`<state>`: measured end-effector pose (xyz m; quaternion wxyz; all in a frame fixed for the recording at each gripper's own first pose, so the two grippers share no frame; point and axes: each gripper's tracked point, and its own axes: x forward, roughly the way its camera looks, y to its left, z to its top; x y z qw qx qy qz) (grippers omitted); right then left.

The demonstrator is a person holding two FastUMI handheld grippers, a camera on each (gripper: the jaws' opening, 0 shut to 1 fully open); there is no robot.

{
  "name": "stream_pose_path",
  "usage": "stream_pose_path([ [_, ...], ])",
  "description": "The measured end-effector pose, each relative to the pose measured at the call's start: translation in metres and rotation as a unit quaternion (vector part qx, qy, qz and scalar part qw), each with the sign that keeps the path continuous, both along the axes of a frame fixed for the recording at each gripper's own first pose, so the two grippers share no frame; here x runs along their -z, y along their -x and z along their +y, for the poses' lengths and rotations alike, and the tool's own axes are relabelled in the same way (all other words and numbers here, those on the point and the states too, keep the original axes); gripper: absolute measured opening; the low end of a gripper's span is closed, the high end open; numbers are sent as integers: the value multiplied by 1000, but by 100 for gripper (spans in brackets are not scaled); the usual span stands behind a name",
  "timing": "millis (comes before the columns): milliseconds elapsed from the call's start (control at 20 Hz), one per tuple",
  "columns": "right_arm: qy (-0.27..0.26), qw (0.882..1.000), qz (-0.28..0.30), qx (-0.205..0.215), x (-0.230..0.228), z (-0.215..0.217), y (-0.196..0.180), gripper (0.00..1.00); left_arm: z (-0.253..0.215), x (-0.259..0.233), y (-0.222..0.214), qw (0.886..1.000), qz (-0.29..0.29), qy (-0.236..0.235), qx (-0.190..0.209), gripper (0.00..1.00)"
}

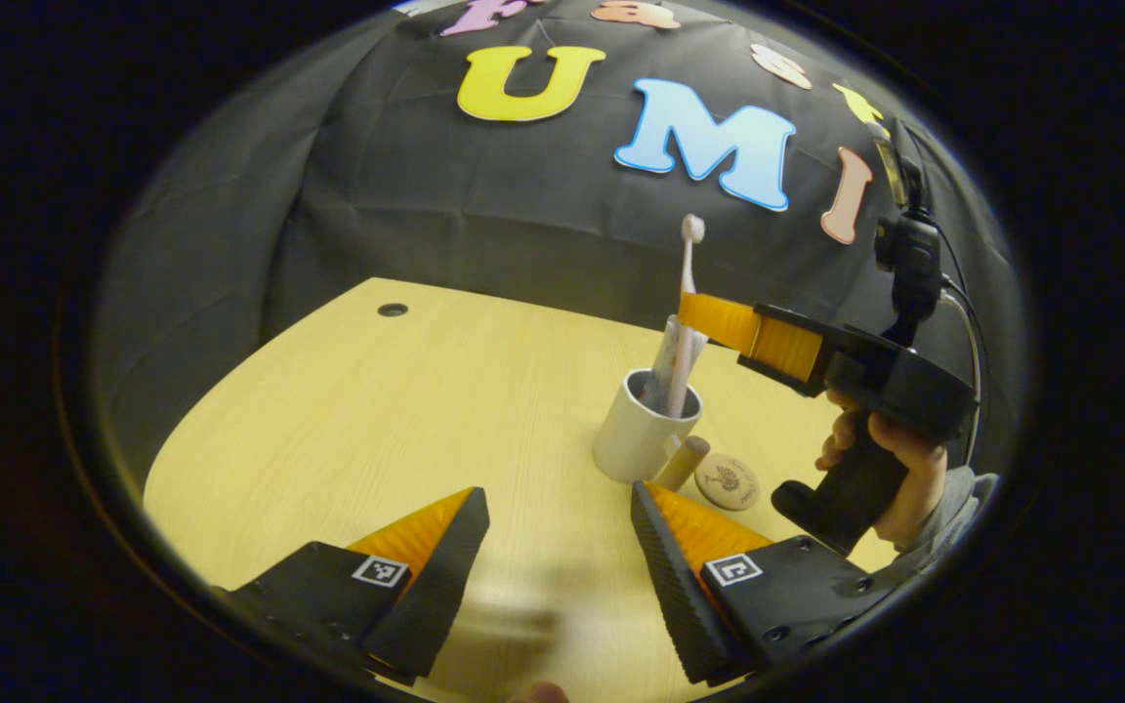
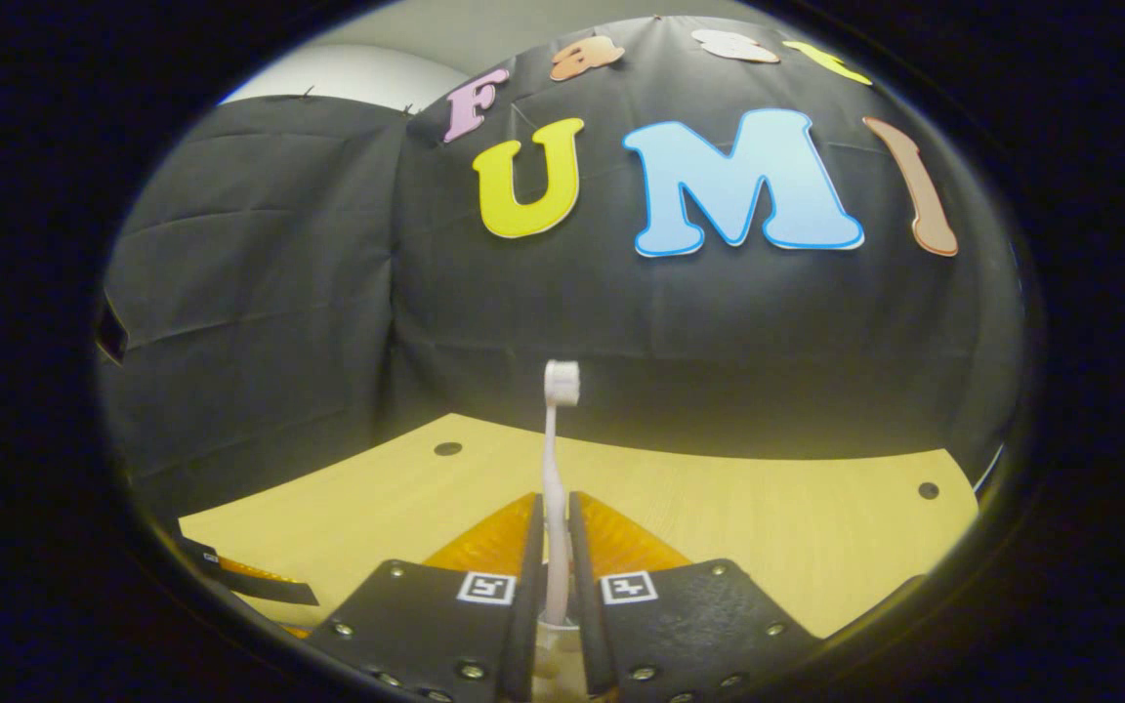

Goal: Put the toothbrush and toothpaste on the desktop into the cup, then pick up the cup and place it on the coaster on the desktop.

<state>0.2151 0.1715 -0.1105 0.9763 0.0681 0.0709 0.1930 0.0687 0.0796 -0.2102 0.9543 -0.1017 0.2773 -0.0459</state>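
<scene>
The right tongs [image 2: 553, 532] grip a toothbrush [image 2: 555, 459] by its handle, bristles up, its lower end inside the white cup [image 1: 641, 434] beside the toothpaste [image 1: 665, 361]. The cup stands on the wooden table [image 1: 406, 420], just beside a round coaster [image 1: 727, 482]. The left tongs [image 1: 558, 532] hang open above the table, holding nothing.

The left gripper view looks from low over the bench [image 1: 348, 410] toward the back wall, with the cup [image 1: 636, 430] near. The right gripper view sits higher, close behind the toothbrush [image 2: 555, 439], facing that wall. Both share bench, toothbrush and wall.
</scene>
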Motion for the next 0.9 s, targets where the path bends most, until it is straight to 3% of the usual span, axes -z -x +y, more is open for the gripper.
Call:
stream_pose_path([
  [250,-5,1000,12,6,-2,-10,6,80,-9,-1,2,1000,4,9,2,99],
  [300,-3,1000,10,11,-5,-15,7,84,-12,-3,2,1000,5,10,3,99],
  [600,-3,999,-10,41,-34,-51,29,86,-35,-9,-5,1000,7,18,12,91],
  [900,-14,996,-4,84,-53,-102,57,84,-59,-14,-18,999,27,23,16,95],
])
